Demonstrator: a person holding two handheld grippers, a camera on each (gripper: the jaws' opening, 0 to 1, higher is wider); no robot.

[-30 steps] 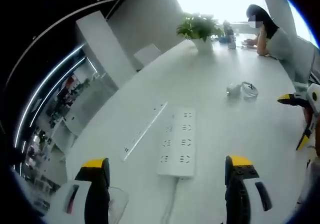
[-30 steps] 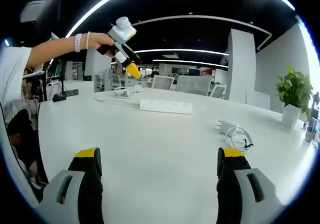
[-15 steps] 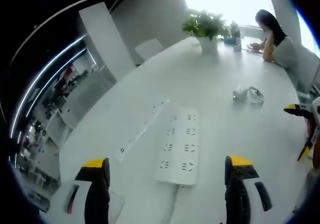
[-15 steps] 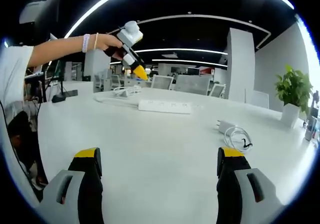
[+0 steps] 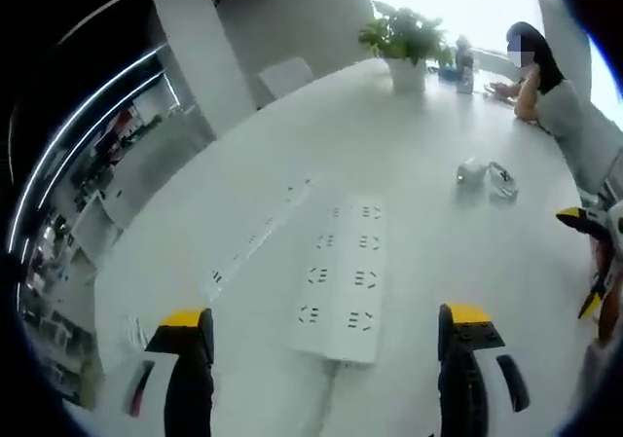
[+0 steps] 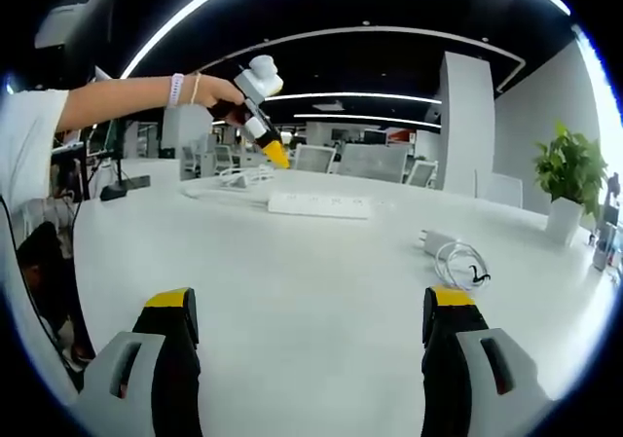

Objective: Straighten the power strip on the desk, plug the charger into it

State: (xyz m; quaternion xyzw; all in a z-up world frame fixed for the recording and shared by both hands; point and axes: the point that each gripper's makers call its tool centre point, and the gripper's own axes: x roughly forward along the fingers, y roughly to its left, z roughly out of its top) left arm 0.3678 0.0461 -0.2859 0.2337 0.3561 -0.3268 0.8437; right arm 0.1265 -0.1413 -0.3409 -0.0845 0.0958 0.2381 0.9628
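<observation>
Lying flat on the white counter (image 5: pixel 409 155), the power strip (image 5: pixel 341 279) sits between the spread jaws of the left tool (image 5: pixel 326 359), its sockets facing up and its cord running off toward the camera. A slimmer white strip (image 5: pixel 261 233) lies just beside it, angled away. Farther along the counter rests the charger (image 5: pixel 471 171) with its coiled cable (image 5: pixel 502 180) (well apart from the power strip). The left tool is wide, gripping nothing. The right tool (image 6: pixel 316 345), also wide and empty, hovers over bare counter; from its view the left tool is raised above the power strip. A potted plant (image 5: pixel 404 43) stands near the far edge, where a person (image 5: pixel 545 77) sits.
</observation>
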